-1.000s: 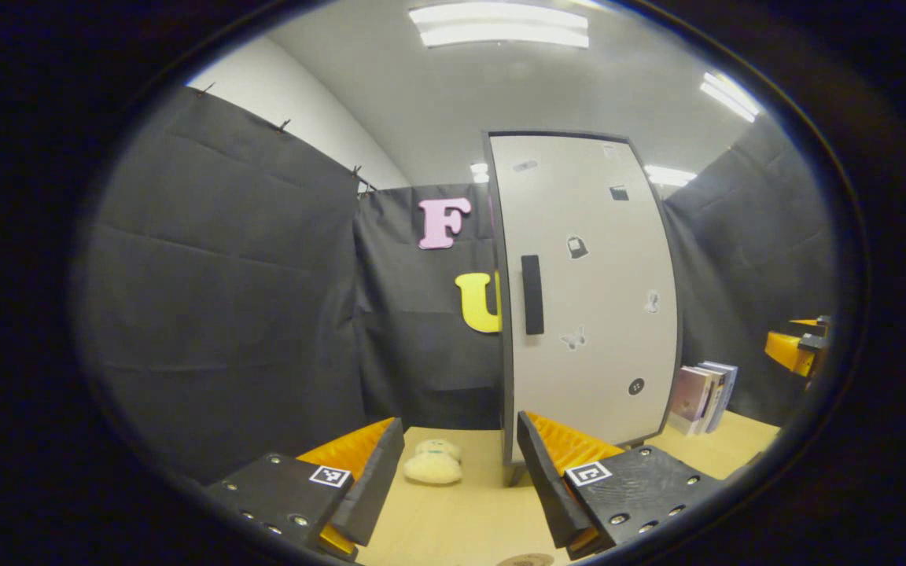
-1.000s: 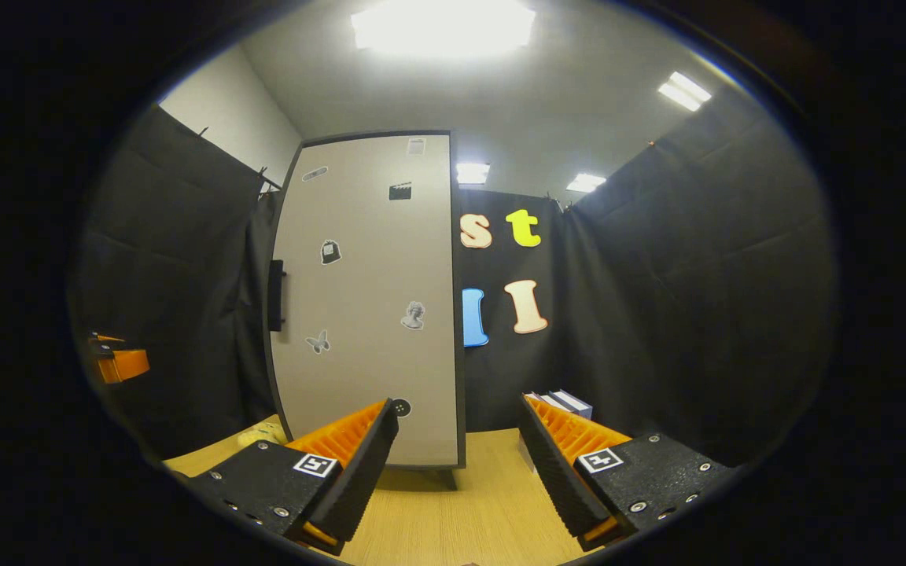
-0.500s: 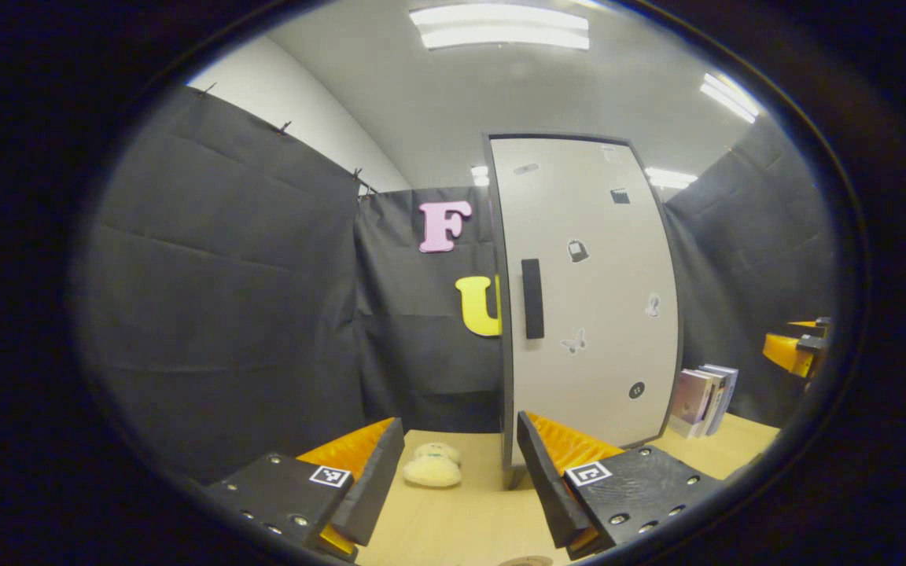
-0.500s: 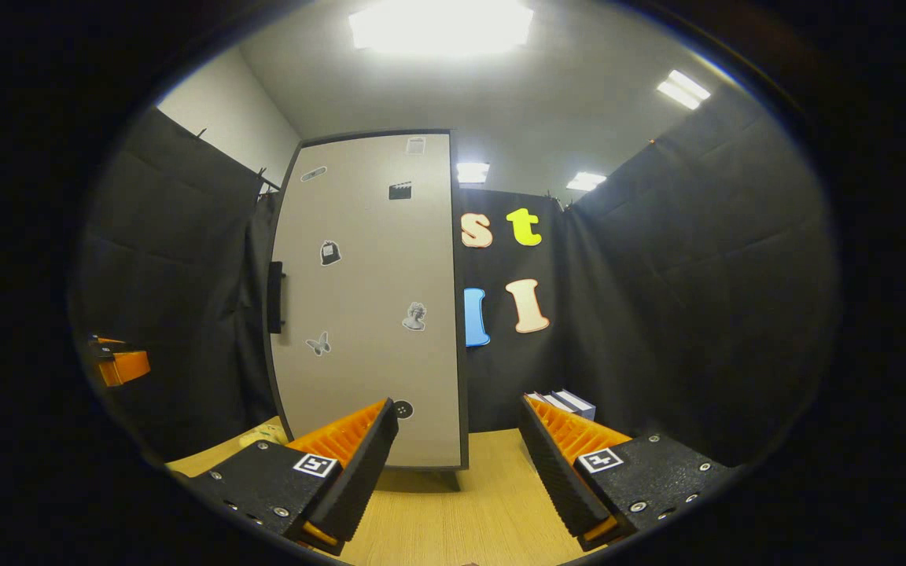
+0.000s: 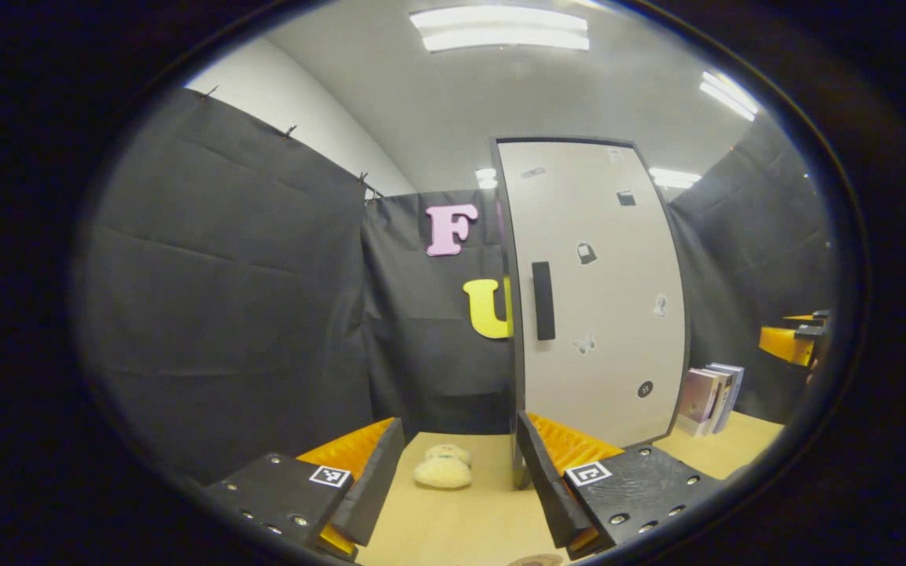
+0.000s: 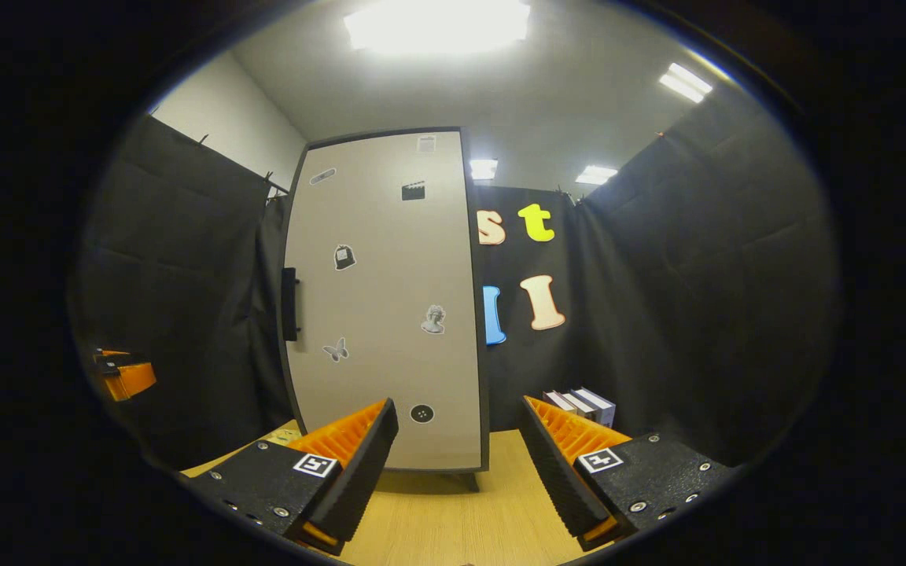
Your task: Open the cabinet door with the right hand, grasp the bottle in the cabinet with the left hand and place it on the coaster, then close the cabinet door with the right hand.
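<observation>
The cabinet (image 5: 598,299) is standing upright on the tabletop (image 5: 461,519), its door (image 6: 390,314) sitting shut, so the bottle inside cannot be seen. The black door handle (image 5: 543,300) is running vertically near the door's left edge in the left gripper view. A row of books (image 5: 708,389) is standing just beside the cabinet's right side. A pale plush toy (image 5: 442,468) is lying on the tabletop near the cabinet's left foot. The coaster (image 5: 532,560) is peeking in at the bottom edge of the left gripper view. The left gripper (image 5: 459,479) and the right gripper (image 6: 459,464) are both hovering with jaws spread wide, gripping nothing, well apart from the cabinet.
</observation>
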Available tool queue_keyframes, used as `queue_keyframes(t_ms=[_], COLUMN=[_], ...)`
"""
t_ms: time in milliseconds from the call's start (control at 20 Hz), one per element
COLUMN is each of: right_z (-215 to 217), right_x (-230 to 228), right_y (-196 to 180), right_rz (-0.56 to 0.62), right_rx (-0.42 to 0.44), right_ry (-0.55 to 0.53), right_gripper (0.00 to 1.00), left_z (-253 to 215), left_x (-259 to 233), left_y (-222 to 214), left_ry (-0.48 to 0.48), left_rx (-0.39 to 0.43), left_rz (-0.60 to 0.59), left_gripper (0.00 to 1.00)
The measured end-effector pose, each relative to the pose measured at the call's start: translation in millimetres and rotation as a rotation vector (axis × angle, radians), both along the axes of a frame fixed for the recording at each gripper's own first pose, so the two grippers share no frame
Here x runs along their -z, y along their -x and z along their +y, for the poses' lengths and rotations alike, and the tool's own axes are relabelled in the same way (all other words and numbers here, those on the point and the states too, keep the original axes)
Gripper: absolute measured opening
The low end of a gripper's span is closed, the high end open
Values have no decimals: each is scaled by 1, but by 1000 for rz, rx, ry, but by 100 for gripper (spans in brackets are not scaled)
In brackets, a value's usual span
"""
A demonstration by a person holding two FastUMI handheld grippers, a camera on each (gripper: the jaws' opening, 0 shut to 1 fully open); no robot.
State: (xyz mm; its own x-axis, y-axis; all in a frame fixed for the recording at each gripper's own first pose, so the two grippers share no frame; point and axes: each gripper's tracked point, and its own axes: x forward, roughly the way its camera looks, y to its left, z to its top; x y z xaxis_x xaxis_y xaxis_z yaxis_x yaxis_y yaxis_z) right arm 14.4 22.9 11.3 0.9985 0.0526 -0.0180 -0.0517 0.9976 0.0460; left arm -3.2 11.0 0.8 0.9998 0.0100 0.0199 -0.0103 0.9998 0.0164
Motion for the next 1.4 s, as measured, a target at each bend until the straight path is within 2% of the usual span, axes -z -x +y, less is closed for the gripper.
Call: queue_keyframes(t_ms=[50,200,300,350,450,500,600,1050,1150,1250,1350,1400], right_z=[4,22,33,39,52,59,74,146,162,180,198,207], right_x=[-3,-14,-23,-26,-32,-35,-39,-53,-57,-63,-71,-72], right_y=[-2,-12,-20,-25,-35,-40,-48,-95,-107,-118,-128,-134], right_rz=[-6,-15,-27,-30,-36,-40,-44,-39,-44,-53,-69,-73], right_rx=[-8,-42,-61,-68,-87,-97,-118,-200,-213,-228,-249,-257], right_ry=[3,2,-2,-1,4,7,14,-24,-23,-26,-38,-40], right_gripper=[95,95,95,95,95,95,95,95,95,95,95,95], left_z=[3,17,29,34,44,50,61,104,114,124,134,137], left_x=[1,2,1,1,2,2,3,13,17,21,25,26], left_y=[3,8,15,18,22,24,28,42,45,49,51,52], left_ry=[-2,-11,-15,-15,-16,-19,-23,-25,-21,-20,-16,-12], left_rx=[-6,-26,-44,-53,-70,-80,-98,-159,-171,-185,-197,-199], left_rz=[2,4,4,3,4,3,7,18,23,28,34,38], left_gripper=[83,78,88,83,83,79,88,88,79,88,79,88])
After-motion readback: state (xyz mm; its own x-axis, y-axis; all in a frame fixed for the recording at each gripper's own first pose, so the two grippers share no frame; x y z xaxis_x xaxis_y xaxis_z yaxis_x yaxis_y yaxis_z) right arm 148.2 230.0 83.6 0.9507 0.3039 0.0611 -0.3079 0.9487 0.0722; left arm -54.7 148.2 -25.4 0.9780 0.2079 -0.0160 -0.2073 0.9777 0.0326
